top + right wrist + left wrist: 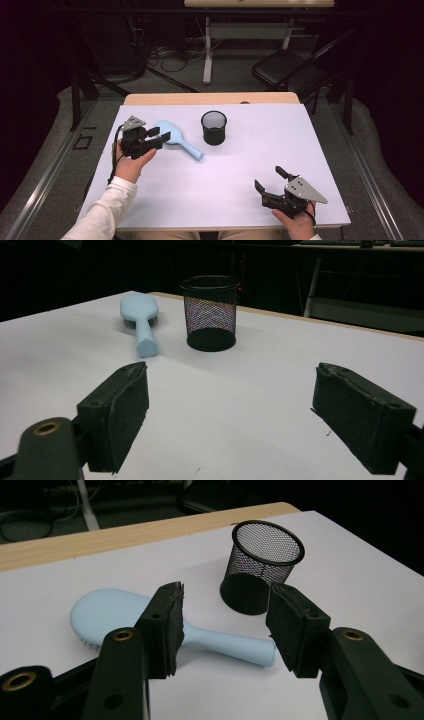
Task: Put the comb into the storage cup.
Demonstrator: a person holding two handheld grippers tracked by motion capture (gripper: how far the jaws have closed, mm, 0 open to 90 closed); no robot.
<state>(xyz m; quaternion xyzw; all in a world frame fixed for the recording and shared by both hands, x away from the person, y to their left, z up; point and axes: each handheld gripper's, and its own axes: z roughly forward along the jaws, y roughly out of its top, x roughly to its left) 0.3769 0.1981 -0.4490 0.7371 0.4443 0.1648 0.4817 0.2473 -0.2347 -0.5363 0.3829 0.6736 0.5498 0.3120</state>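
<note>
Lying flat on the white table (pixel 250 165), the light blue hairbrush (pixel 176 140) rests bristles down, oval head toward the left edge, handle angled toward the black mesh cup (pixel 214 128), which stands upright just beside the handle end and apart from it. Left gripper (pixel 159 135) hovers at the brush head; in the left gripper view its jaws stand partly apart above the brush (pixel 150 617), one on either side of the handle's neck, pads not pressing it. Right gripper (pixel 270 180) sits near the front right of the table, well apart from both things, jaws wide with bare table between them. Brush: smooth matt plastic, rounded handle end (pixel 147 346). Cup (pixel 210 312): fine wire mesh, cylindrical, solid rim and base. Nothing lies between brush and cup. Bare wooden strip runs along the table's far edge (pixel 100 537).
</note>
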